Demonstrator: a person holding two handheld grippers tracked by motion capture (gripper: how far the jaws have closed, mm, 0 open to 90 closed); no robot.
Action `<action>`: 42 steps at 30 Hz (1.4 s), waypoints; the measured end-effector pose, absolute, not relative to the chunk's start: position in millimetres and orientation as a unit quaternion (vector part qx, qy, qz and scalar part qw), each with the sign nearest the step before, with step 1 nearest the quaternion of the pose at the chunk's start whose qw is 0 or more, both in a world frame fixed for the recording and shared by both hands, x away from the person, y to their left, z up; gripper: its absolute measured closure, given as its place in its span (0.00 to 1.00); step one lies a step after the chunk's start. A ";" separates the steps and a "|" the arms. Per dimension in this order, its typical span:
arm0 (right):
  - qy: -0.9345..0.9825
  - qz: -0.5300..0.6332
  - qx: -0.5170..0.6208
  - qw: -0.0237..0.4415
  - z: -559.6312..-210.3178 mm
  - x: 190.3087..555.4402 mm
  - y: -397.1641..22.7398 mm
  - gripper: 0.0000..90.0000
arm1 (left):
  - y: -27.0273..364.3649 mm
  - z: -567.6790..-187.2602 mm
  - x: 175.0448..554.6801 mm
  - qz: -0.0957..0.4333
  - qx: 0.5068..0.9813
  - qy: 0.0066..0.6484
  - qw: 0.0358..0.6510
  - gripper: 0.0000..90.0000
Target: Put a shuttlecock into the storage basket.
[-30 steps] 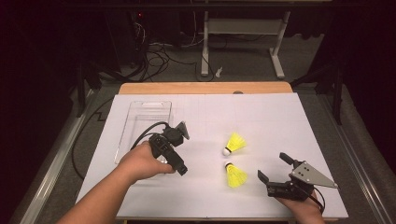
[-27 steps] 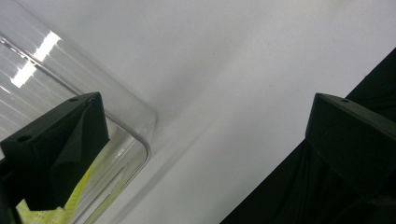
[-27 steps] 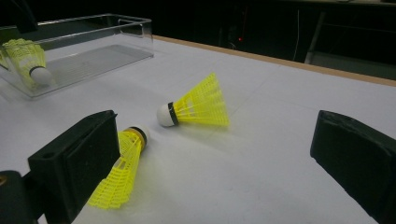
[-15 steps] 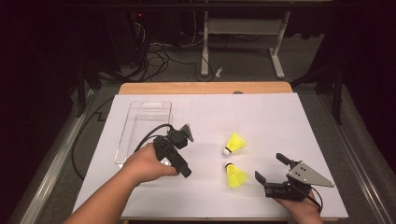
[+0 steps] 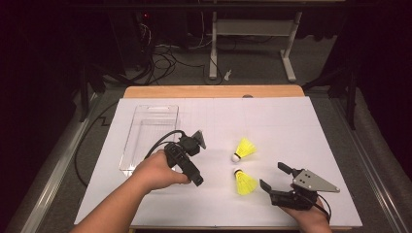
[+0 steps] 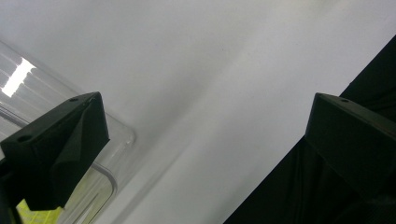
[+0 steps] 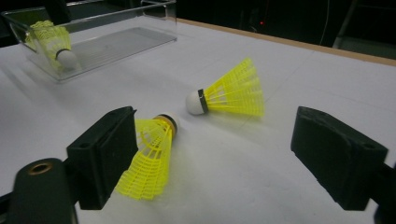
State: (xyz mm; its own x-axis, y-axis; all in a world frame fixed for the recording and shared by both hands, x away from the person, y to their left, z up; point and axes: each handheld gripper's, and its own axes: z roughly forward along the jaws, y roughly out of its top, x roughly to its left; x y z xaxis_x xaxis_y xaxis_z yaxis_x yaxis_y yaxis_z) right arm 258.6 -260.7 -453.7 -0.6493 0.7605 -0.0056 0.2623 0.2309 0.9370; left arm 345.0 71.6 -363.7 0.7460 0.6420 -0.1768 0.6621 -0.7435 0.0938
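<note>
Shuttlecocks in yellow are laid on the white table cover [image 5: 291, 121]. The nearer shuttlecock [image 5: 245, 183] is seen just ahead of the right gripper [image 5: 277, 177], whose fingers are held apart and have just been closing. In the right gripper view its skirt [image 7: 144, 161] is found just beside the inner face of the left finger [image 7: 105, 149], partly hidden behind it; whether it is touched cannot be told, and it is not yet clamped. The second shuttlecock [image 7: 231, 93] is lying beyond the fingertips, between the two fingers in that view. A third shuttlecock [image 7: 53, 39] is seen in the clear tray [image 7: 116, 44], well apart.

The left gripper [image 5: 192, 162] is held beside the tray [image 5: 145, 136]; its fingers [image 6: 65, 140] are spread wide over the cover, with nothing between them.
</note>
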 end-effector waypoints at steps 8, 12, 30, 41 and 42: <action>0.766 0.504 0.339 0.211 -456.3 260.4 -253.9 0.34 | 70.2 -364.6 344.1 -0.069 0.932 0.348 0.078 0.01; 0.776 0.497 0.336 0.195 -458.1 260.6 -250.5 0.43 | 70.0 -364.1 343.5 -0.068 0.932 0.347 0.080 0.01; 0.810 0.454 0.333 0.166 -465.9 267.5 -240.1 0.82 | 70.2 -367.4 346.3 -0.074 0.933 0.340 0.087 0.01; 0.822 0.436 0.320 0.177 -466.5 270.0 -228.8 0.99 | 68.3 -367.4 335.7 -0.070 0.935 0.334 0.095 0.01; 0.822 0.436 0.321 0.178 -466.3 270.0 -228.8 0.99 | 67.8 -367.8 335.8 -0.070 0.936 0.332 0.095 0.01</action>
